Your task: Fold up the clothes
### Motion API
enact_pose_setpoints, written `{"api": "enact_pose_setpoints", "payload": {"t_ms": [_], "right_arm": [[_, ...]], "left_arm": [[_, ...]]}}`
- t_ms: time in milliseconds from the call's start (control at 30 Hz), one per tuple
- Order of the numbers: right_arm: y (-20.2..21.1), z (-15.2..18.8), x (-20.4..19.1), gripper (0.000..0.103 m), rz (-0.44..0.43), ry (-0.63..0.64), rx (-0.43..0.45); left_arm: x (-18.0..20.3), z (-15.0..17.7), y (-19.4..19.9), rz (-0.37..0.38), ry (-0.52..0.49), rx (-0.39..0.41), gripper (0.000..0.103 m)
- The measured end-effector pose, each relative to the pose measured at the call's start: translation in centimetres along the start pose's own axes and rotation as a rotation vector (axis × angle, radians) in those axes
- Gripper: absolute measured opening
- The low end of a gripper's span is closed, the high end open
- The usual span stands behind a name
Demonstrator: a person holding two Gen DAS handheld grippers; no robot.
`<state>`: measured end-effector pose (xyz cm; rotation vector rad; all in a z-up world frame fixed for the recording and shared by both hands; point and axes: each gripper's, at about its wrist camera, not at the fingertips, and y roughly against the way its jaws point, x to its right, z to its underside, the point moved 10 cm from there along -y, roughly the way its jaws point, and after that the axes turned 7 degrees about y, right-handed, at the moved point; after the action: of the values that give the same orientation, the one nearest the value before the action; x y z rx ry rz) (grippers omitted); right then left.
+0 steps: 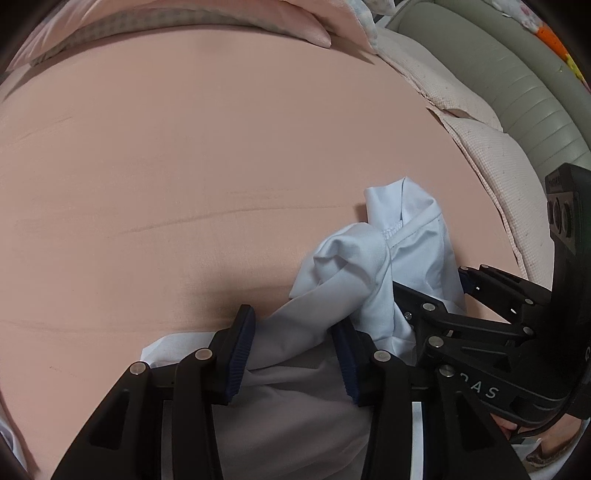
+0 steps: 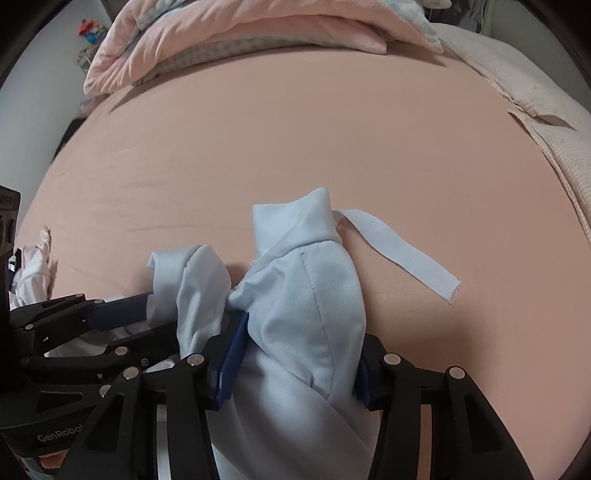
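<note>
A bed covered by a smooth salmon-pink sheet fills both views. At its far end lies a heap of pink bedding over a checked grey layer. Along the bed's right edge runs a pale waffle-textured blanket, and beyond it a grey-green padded, ribbed headboard. A pale wall shows at far left, with small colourful toys. The light is soft and even.
</note>
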<state>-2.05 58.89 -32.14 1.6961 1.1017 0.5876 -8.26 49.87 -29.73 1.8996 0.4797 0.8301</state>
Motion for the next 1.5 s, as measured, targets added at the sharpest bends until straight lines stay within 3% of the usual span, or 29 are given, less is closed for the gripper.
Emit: {"api": "enact_pose_setpoints", "payload": {"t_ms": [100,167,267,567,767,967,1100,1167,1300,1500], "right_arm": [[0.5,0.0,-0.3,0.045,0.005,0.004,0.004],[1.1,0.1,-0.5,0.025,0.003,0.006,0.015],[2.1,0.1,-0.7,0.013,0.001,0.008,0.031],[5.6,-1.0,-0.7,0.012,0.008,0.002,0.084],[8.4,-2.8,-0.2,0.012,0.022,-0.015,0.123],[11.2,-4.7,0.3,0.01,0.037,-0.033,0.163],[13.4,-5.3,1.2,0.009,0.118,0.002,0.201],[14.0,-5.9,1.9,0.008,0.112,-0.013,0.211],[14.3,-6.8,2.8,0.008,0.106,-0.03,0.221],[15.0,-7.5,2.8,0.008,0.131,-0.009,0.239]], "left_arm": [[0.5,-0.4,-0.1,-0.028,0.039,0.019,0.034],[1.1,-0.7,-0.3,-0.049,0.046,0.022,0.021],[2.0,-0.8,-0.1,-0.077,0.015,0.027,0.014],[1.5,-2.0,3.0,-0.1,0.057,0.069,0.007],[-1.4,-3.6,7.6,-0.065,0.124,0.133,0.006],[-3.1,-5.2,12.0,-0.072,0.121,0.202,0.006],[-3.8,-6.3,13.5,-0.056,0.133,0.235,0.006],[-3.9,-7.0,13.6,-0.064,0.127,0.237,0.006],[-3.2,-7.7,13.9,-0.093,0.057,0.244,0.006],[-0.9,-8.1,15.6,-0.207,-0.179,0.287,0.007]]}}
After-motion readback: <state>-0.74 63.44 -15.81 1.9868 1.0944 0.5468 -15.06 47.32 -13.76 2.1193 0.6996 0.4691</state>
